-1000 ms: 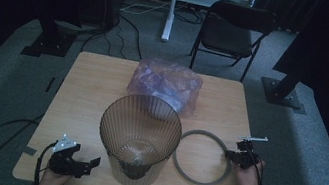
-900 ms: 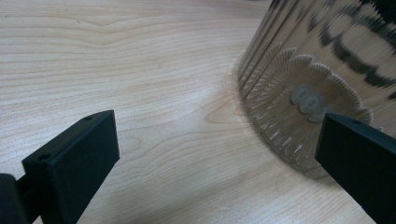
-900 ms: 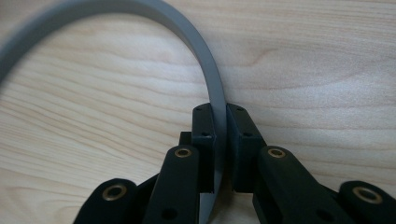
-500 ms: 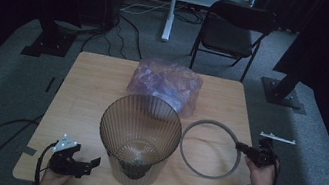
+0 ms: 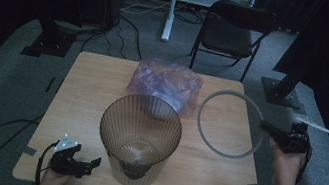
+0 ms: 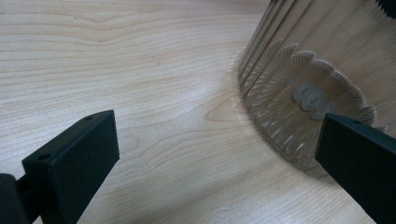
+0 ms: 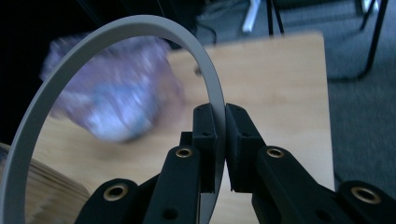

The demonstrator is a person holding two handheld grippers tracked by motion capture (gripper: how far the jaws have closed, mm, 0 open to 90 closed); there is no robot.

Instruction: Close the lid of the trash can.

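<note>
The grey ring (image 5: pixel 228 124) is held clear of the bench (image 5: pixel 92 90), clamped at its 3 o'clock edge by the jaws of the right gripper (image 5: pixel 268 128). At 9 o'clock of it stands the ribbed bin (image 5: pixel 139 136). The left gripper (image 5: pixel 89 163) rests at 8 o'clock of the bin, jaws spread wide and holding nothing.

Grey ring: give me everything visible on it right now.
The grey ring is a thin, flat-sided hoop, matte and plastic-looking, unbroken as far as it shows. The right gripper is shut on its rim, a pad on each face of the band. It is held tilted in the air over the right side of the table, right of the ribbed bin and beside the purple bag. Nothing else touches it.
</note>
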